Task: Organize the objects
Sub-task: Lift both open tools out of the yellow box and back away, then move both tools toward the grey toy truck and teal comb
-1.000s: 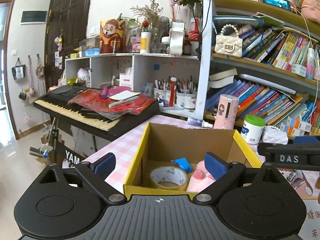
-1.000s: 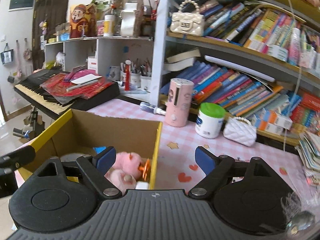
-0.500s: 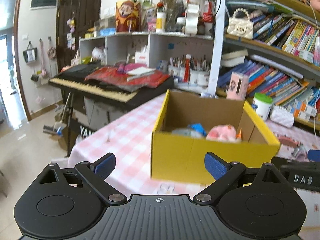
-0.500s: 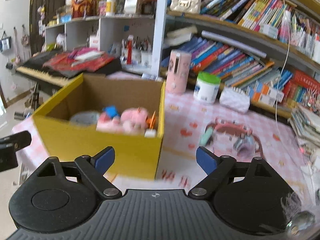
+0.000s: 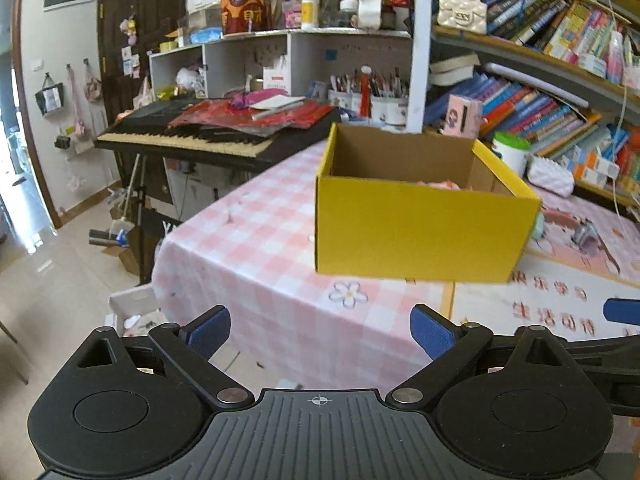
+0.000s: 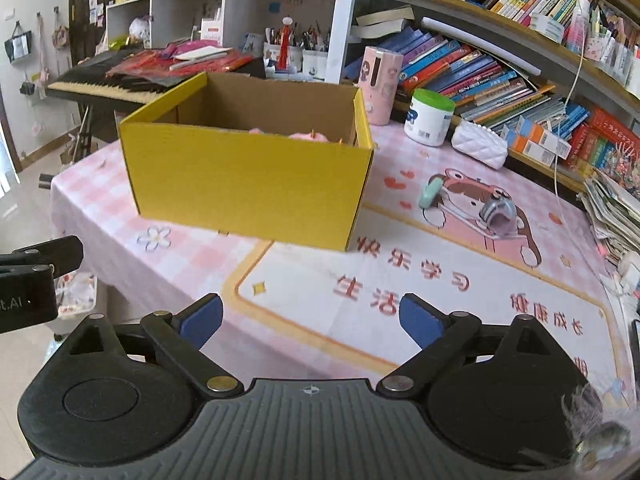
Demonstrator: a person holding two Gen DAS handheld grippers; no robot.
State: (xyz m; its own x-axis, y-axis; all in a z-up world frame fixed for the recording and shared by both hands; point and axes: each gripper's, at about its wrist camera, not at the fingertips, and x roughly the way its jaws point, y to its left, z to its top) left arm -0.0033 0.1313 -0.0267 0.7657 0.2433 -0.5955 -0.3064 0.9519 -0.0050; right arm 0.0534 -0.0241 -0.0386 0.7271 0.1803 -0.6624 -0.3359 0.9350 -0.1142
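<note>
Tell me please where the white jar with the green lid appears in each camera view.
Left wrist view: the white jar with the green lid stands right of centre, behind the yellow box.
Right wrist view: the jar is above centre, right of the box.
Shared landmark: the yellow box.

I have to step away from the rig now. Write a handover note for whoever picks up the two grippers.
Left gripper: open, empty, in the air short of the table edge.
Right gripper: open, empty, its jaws have just been opening wider; it sits over the printed mat.
Yellow box stands on the pink checked tablecloth; a pink plush toy peeks above its rim, so some items are already packed.
Left out on the mat, right of the box: a mint green item and a small grey and lilac item.
Probably next: box those two.
</note>
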